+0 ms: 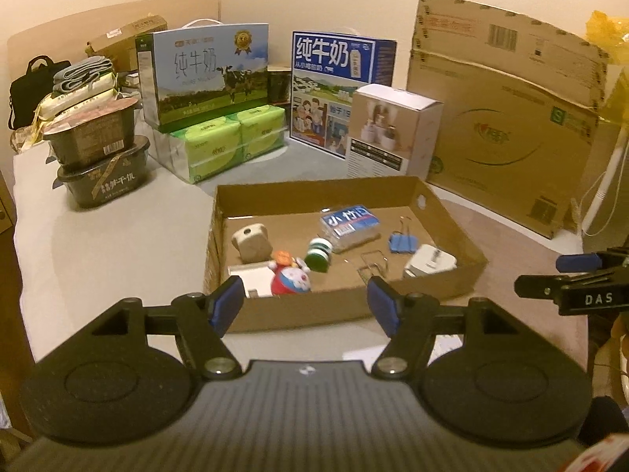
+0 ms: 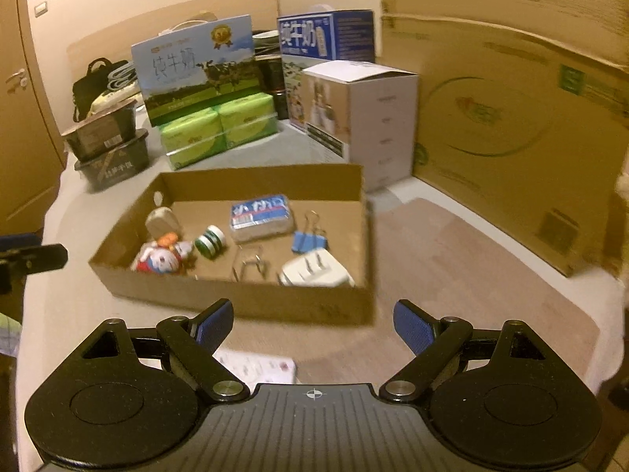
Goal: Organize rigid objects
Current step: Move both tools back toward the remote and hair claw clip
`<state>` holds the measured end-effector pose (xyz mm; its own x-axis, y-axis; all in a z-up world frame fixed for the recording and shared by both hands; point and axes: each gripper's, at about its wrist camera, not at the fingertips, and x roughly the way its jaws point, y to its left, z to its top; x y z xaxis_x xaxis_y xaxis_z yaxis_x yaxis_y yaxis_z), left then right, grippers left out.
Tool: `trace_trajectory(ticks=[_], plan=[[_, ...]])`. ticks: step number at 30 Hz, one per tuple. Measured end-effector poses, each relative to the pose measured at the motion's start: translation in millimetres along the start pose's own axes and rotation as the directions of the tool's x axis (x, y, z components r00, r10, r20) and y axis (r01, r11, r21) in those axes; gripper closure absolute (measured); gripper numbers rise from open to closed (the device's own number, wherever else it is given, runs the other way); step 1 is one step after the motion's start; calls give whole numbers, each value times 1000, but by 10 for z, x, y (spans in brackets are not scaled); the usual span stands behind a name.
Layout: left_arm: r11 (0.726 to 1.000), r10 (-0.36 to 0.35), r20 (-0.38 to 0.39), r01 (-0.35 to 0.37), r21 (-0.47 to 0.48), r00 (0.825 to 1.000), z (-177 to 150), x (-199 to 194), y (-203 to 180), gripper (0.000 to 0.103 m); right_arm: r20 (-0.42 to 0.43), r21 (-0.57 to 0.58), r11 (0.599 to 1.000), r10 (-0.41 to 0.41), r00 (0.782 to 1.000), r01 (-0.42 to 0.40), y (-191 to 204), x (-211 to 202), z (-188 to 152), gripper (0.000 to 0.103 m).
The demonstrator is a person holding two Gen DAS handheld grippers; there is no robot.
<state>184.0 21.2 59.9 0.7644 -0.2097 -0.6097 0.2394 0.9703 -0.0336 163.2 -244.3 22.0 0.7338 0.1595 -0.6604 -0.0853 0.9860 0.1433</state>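
A shallow cardboard tray (image 1: 314, 306) (image 2: 251, 299) on the table holds small rigid things: a Doraemon toy (image 1: 291, 277) (image 2: 161, 261), a green-white spool (image 1: 319, 255) (image 2: 210, 242), a blue-labelled clear box (image 1: 350, 225) (image 2: 262, 216), a blue binder clip (image 1: 401, 243) (image 2: 309, 242), a white plug adapter (image 1: 430, 262) (image 2: 316, 273), a metal clip (image 1: 373, 263) (image 2: 247, 265) and a tan block (image 1: 251, 240) (image 2: 163, 222). My left gripper (image 1: 304, 306) and right gripper (image 2: 312, 324) are both open and empty, just in front of the tray's near wall.
Behind the tray stand milk cartons (image 1: 208, 74), green tissue packs (image 1: 224, 141), stacked black food bowls (image 1: 98, 153), a white box (image 1: 393, 129) and a big cardboard box (image 1: 511, 118). A white card (image 2: 255, 365) lies on the table under the right gripper.
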Motion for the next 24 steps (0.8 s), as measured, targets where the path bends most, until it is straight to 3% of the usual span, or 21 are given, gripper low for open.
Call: trace_trajectory(ticks=[10,24], plan=[[1000,-19,-3,19,-2,1000,-251,-288,-233,34,18,24,999,-36,999,35,-126,-510,-330,15],[999,-37,-19,37,21,999,-483,-453,-405,33,21,49,999,-21,1000,20,-84,-756,-511,15]])
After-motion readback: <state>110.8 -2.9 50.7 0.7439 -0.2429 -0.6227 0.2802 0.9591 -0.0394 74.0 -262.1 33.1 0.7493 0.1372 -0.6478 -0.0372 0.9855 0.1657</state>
